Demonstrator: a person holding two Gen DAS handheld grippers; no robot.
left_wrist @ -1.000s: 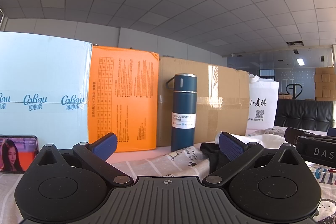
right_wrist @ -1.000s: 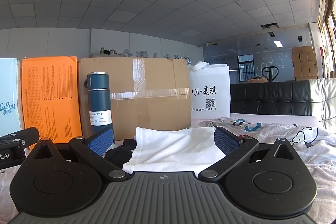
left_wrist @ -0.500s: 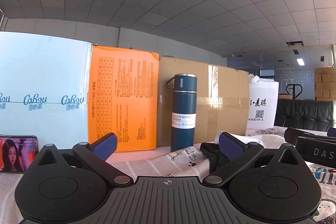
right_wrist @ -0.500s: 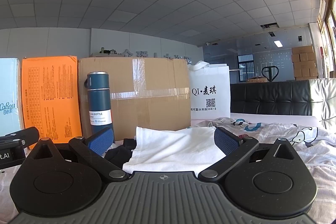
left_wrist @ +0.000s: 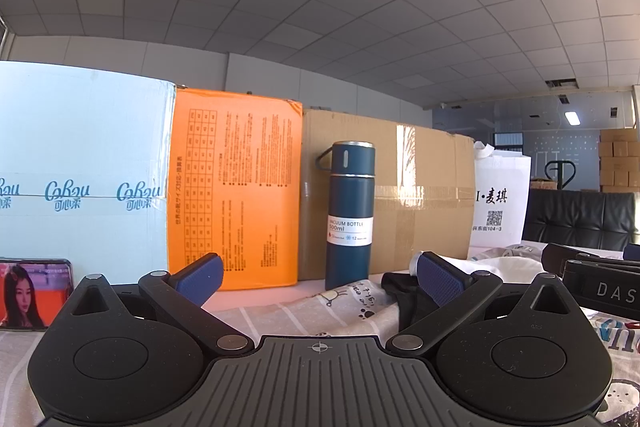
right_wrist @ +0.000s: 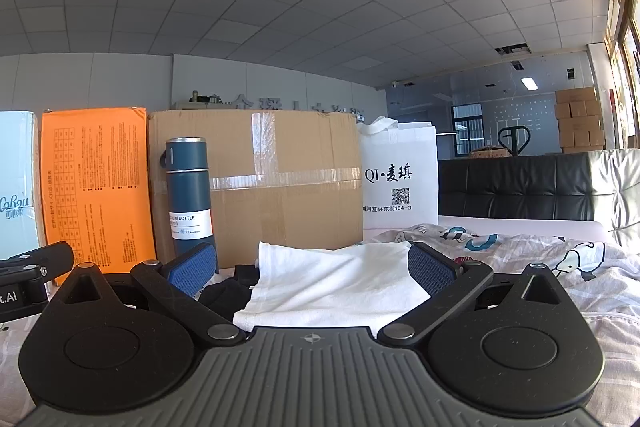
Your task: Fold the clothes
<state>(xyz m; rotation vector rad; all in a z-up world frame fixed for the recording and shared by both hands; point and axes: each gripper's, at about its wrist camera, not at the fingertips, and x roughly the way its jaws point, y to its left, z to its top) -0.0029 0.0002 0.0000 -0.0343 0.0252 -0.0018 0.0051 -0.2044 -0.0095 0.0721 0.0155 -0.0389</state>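
No fold is judged to be begun. The left gripper and the right gripper are both held wide apart, with nothing gripped. The white garment is seen at 12 o'clock between the right fingers, a dark garment at 10 o'clock beside it. Next, an edge of the white garment must be pinched.

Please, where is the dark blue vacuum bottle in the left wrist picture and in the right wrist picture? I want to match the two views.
Left wrist view: the vacuum bottle stands upright near the middle, between the orange box and the brown carton.
Right wrist view: the vacuum bottle stands upright at the left of middle, at the same carton's left edge.
Shared landmark: the white paper bag with the QR code, right of the carton.
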